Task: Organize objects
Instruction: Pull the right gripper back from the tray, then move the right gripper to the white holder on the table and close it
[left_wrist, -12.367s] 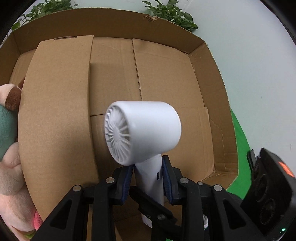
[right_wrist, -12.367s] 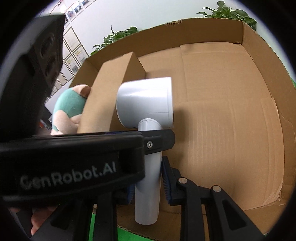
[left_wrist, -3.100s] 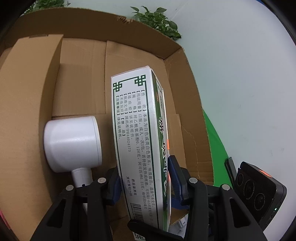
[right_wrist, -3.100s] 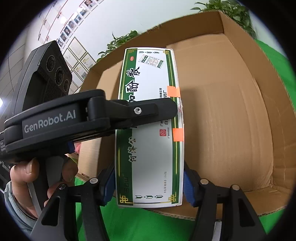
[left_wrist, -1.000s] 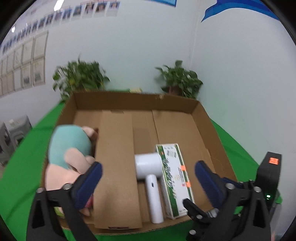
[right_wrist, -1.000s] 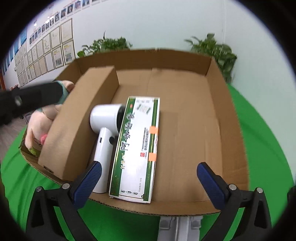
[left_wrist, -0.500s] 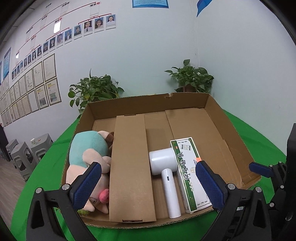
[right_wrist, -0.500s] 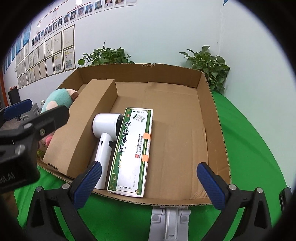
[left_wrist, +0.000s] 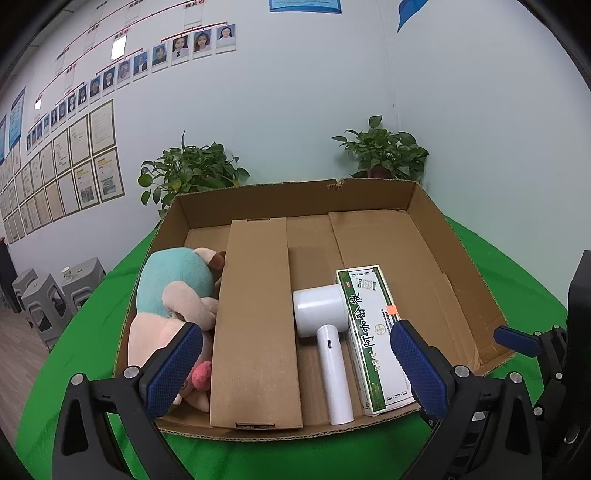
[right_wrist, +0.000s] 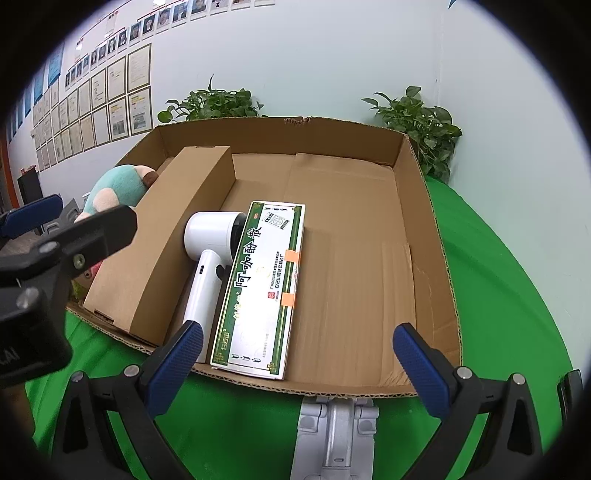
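Both grippers hang back from the cardboard box (left_wrist: 373, 194), jaws spread wide and holding nothing: the left gripper (left_wrist: 295, 363) over the near edge, the right gripper (right_wrist: 297, 362) likewise. Inside, a cardboard divider (left_wrist: 256, 317) splits the box. The plush toy (left_wrist: 173, 295) fills the left compartment alone, probably because it is bulky. In the right compartment the white hair dryer (left_wrist: 325, 325) lies flat, handle toward the near wall, with the green-and-white medicine box (right_wrist: 260, 280) touching its right side. Packing them tight against the divider leaves open floor to the right. The green-covered bench (right_wrist: 498, 295) shows nothing else to pack, so the sorting looks finished.
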